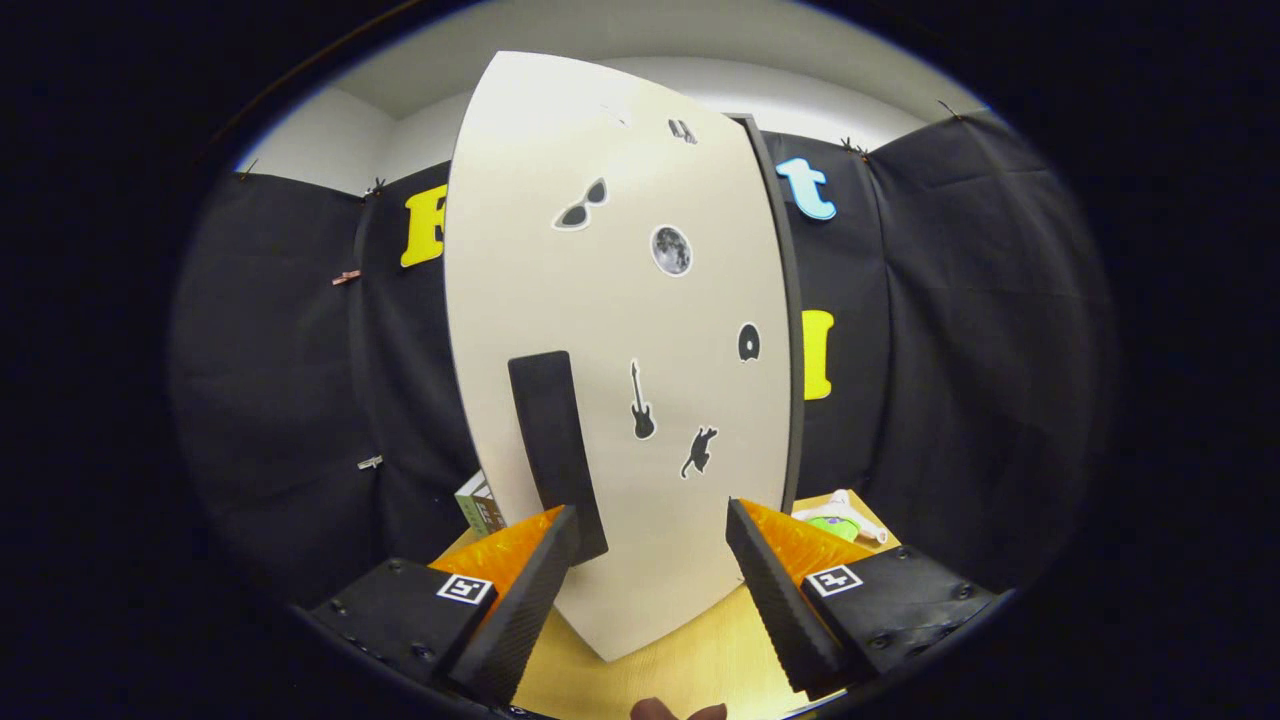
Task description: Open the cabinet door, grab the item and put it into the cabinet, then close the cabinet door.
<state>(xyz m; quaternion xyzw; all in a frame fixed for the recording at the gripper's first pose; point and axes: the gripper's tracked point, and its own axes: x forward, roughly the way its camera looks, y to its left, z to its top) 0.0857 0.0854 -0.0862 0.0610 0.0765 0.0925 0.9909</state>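
At about eight o'clock from the cabinet, a small green and white box (478, 503) stands on the pale wooden tabletop (690, 660), partly hidden behind the door's left edge. The tall cream-white cabinet door (560, 300), shut, rises straight ahead at twelve o'clock; it carries black stickers: sunglasses, a moon, a guitar, a cat. Its long black rectangular handle (552, 440) hangs low on the left half, and its lower end sits just beside the left finger, whether touching cannot be told. The gripper (650, 530) has its fingers spread wide, nothing between them but the door's lower panel just ahead. Past the right finger, at about four o'clock from the cabinet, a green and white toy-like item (838, 522) lies on the tabletop beside the cabinet's dark right edge.
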